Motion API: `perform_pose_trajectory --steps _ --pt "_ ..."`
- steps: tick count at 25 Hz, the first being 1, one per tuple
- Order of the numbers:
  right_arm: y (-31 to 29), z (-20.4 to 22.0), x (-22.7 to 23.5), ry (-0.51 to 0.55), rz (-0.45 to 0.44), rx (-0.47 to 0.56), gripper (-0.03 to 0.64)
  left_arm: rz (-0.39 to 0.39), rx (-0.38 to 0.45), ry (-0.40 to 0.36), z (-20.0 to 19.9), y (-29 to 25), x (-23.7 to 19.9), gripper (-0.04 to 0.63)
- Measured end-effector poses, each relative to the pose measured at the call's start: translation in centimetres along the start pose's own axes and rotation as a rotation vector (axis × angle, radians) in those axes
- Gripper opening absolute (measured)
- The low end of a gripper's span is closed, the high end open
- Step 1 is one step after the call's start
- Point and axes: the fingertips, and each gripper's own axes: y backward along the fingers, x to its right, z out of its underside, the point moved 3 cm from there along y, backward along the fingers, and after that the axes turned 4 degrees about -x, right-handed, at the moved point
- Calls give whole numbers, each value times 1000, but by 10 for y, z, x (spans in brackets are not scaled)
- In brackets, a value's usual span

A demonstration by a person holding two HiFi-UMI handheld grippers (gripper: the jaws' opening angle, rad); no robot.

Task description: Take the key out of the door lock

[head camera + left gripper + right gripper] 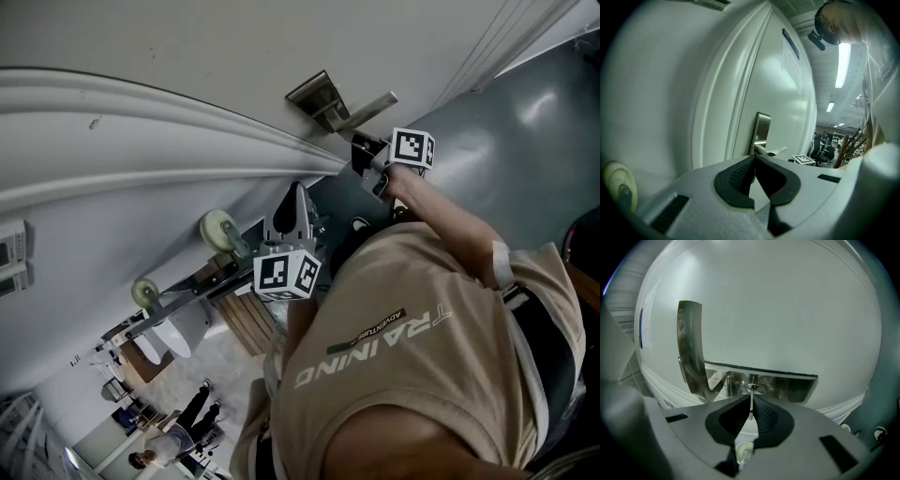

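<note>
Pinching the key (751, 408) at 4 o'clock from the handle (691, 350), the right gripper (750, 399) can pull it straight out (my guess); left gripper (754, 161) idles, jaws together, empty.

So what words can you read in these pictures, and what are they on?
"TRAINING": big pale letters on the person's tan shirt, upside down in the head view.
Small print on the dark bar beside that word: too small to read for sure.
Blue plate and paper sheet on the door: too blurred to read.
One marker cube and the other marker cube: black-and-white patterns only, no words.
</note>
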Motion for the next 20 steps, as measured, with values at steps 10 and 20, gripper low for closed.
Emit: perform_pose_trajectory --steps 10,20 --pt "2 0 0 -6 22 -22 28 -19 38 -2 0 11 24 6" --pt "28 25 -5 3 -26 -49 28 -60 29 16 15 31 31 6"
